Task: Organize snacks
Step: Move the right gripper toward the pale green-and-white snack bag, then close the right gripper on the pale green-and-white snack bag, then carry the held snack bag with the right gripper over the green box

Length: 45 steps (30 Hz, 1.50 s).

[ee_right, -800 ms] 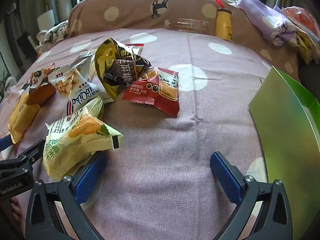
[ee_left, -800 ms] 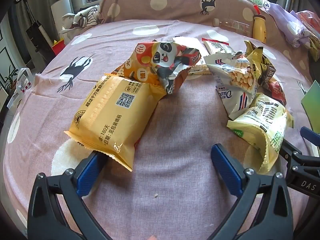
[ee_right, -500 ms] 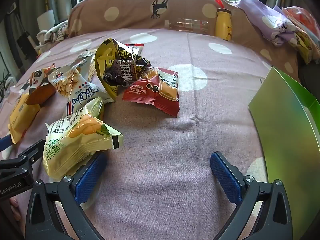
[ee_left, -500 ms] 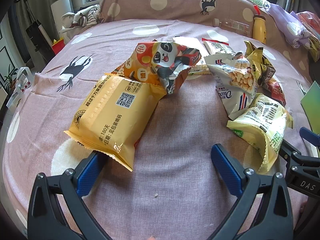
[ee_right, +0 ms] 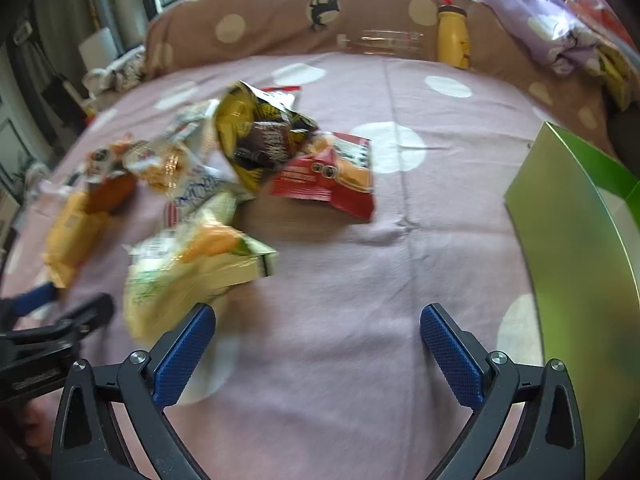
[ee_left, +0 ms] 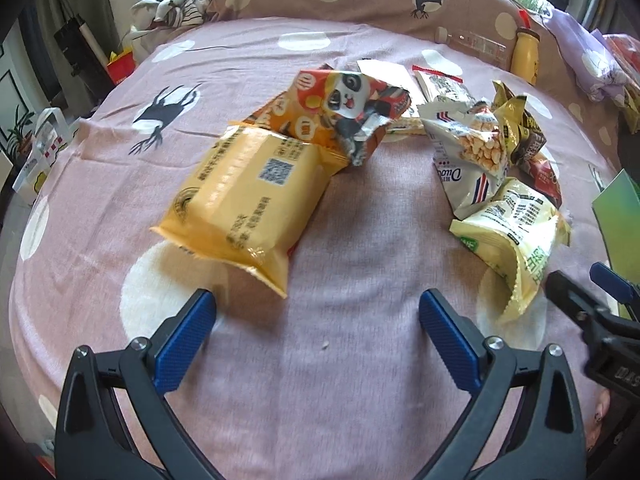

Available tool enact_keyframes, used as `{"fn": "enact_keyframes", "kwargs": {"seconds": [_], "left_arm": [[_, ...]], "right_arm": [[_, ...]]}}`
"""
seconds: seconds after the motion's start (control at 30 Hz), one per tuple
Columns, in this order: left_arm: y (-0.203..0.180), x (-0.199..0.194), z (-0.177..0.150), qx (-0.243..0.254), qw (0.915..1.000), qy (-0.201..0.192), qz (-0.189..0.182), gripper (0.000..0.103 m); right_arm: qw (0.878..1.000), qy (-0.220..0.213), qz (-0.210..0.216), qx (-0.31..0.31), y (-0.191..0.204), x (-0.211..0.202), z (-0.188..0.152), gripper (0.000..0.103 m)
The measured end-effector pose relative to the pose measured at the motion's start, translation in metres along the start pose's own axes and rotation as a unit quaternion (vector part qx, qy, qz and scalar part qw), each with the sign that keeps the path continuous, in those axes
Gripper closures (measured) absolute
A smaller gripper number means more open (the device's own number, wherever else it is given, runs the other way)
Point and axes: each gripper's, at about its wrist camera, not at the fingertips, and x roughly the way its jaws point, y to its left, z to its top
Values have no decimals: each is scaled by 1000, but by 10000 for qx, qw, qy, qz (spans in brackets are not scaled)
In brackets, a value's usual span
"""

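— Several snack packs lie loose on the bed, and none is in a grip. The nearest to the left gripper is the big yellow packet, lying flat with its crimped end just short of that gripper's left-hand blue finger.

— And the rest, taking that yellow packet as the mark?

— Touching its far end is the orange panda bag. Well off to its right sits the cluster: the white peanut bag, a pale green-and-cream packet nearer the cameras, a gold-and-brown bag and a red packet beyond. Farther right again stands the green box, open-topped, at the bed's edge.

— How do the fingers stand?

— Wide apart on both tools and empty. The right gripper has the cream packet just by its left-hand finger; its view is smeared, so I judge it to be moving.

— So which step is this?

— The opening one, I think: an approach, with nothing sorted. The green box looks like the likely destination, though that is a guess.

— What does the next move ask?

— For the left, slide forward so the yellow packet's crimped end comes between the fingers, then close on that thin seal rather than the puffed body, which may slip or crush. For the right, the same on the cream packet's edge.
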Motion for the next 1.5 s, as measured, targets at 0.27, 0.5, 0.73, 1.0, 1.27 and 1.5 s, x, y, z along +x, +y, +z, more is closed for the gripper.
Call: {"fn": "enact_keyframes", "kwargs": {"seconds": [0.27,0.5,0.73,1.0,1.27,1.5], "left_arm": [[20,-34,6,-522,9947,-367,-808,7],[-4,-42,10,-534,9796,-328,-1910,20],[-44,-21,14,-361,9667,227,-2525,44],[-69,0,18,-112,9707,421,-2361,63],[-80,-1,19,351,9777,167,-2064,81],[-87,-31,23,708,9731,-286,-2172,80]], "right_arm": [[9962,-644,569,113,28,-63,33,0],[9966,-143,806,59,40,-42,56,5],[9935,484,1035,0,38,4,49,44],[9872,638,1452,168,19,25,53,44],[9877,678,1411,-53,30,23,39,45],[9910,114,1334,53,21,-24,32,45]]}}
